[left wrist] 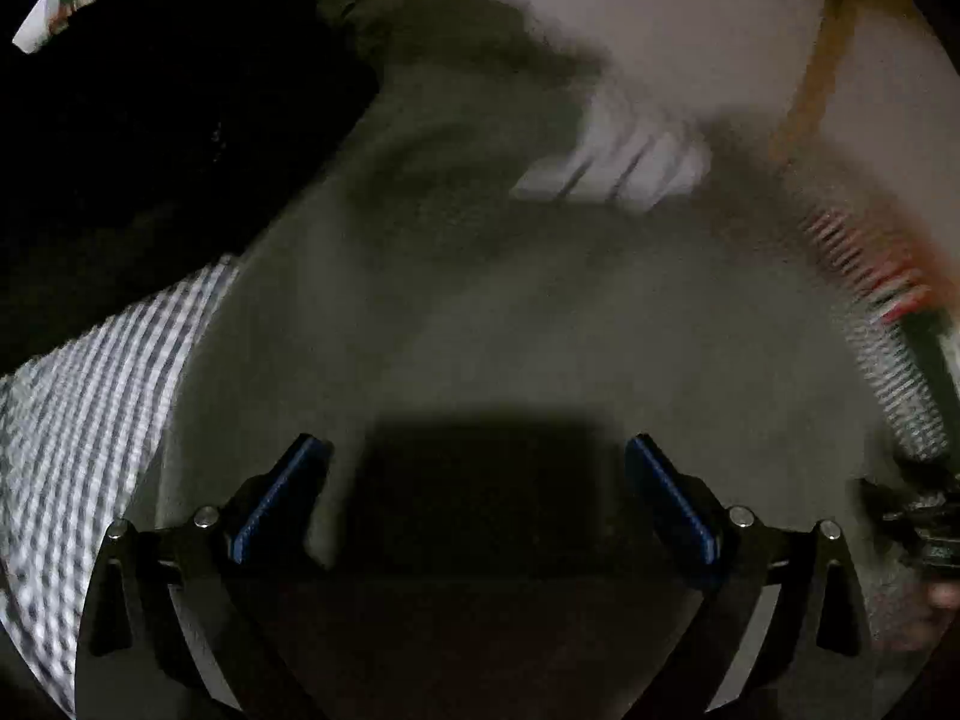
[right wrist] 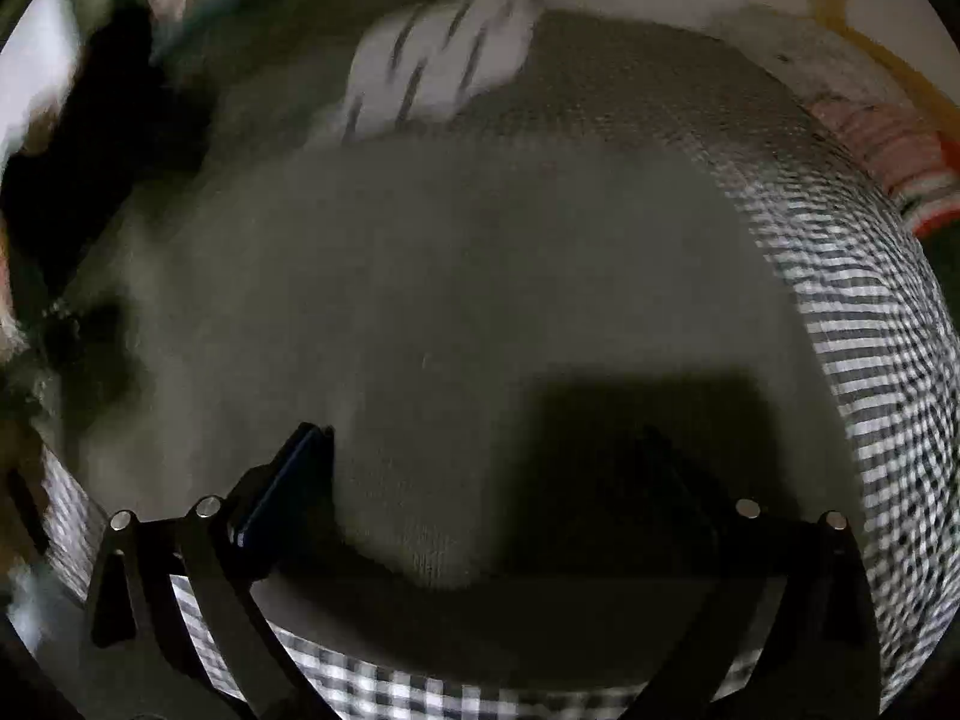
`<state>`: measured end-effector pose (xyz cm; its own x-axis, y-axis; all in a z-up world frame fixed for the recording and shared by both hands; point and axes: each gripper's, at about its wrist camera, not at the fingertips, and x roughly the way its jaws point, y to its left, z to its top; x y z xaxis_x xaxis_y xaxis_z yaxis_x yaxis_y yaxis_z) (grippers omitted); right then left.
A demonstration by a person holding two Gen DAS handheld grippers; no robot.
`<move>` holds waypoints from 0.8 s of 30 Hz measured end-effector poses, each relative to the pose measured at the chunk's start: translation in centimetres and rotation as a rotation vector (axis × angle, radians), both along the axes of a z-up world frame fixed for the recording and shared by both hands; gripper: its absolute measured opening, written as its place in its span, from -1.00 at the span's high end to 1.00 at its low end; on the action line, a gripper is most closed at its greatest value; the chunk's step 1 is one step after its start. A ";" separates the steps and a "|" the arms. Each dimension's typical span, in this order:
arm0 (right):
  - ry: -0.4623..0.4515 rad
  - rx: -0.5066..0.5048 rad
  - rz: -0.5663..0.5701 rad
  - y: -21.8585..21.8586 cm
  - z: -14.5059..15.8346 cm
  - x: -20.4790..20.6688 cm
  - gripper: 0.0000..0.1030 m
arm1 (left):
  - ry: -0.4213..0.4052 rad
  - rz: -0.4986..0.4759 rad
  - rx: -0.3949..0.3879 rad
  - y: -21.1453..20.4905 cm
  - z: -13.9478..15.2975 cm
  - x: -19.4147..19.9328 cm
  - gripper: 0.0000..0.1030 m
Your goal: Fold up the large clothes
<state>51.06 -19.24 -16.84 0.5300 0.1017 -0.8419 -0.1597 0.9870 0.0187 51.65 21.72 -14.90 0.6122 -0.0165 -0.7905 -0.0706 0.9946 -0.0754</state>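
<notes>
Both wrist cameras look forward along their own fingers and steeply down, close over a grey knit garment [left wrist: 480, 312] that fills each frame. The left view has checked cloth [left wrist: 90, 396] at 8 o'clock; the right view has it from 3 to 6 o'clock. Both share the garment and a white striped piece [right wrist: 444, 42] toward 12 o'clock. Both are motion-blurred.
</notes>
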 end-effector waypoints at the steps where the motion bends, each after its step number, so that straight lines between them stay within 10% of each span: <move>1: -0.052 -0.025 0.004 0.4 -1.0 -0.7 -0.96 | -0.076 -0.024 0.033 0.0 -0.3 -1.3 -0.91; 16: -0.131 0.081 -0.103 -2.3 3.1 -3.2 -0.95 | -0.100 -0.018 0.042 0.2 1.7 -5.2 -0.91; 24: -0.026 -0.008 -0.042 -0.8 -0.4 -0.5 -0.95 | -0.122 -0.026 0.068 0.7 0.0 -5.7 -0.91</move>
<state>50.54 -20.08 -17.28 0.5556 0.0726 -0.8283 -0.1187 0.9929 0.0075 45.92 22.39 -14.87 0.7039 0.0176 -0.7101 -0.0393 0.9991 -0.0141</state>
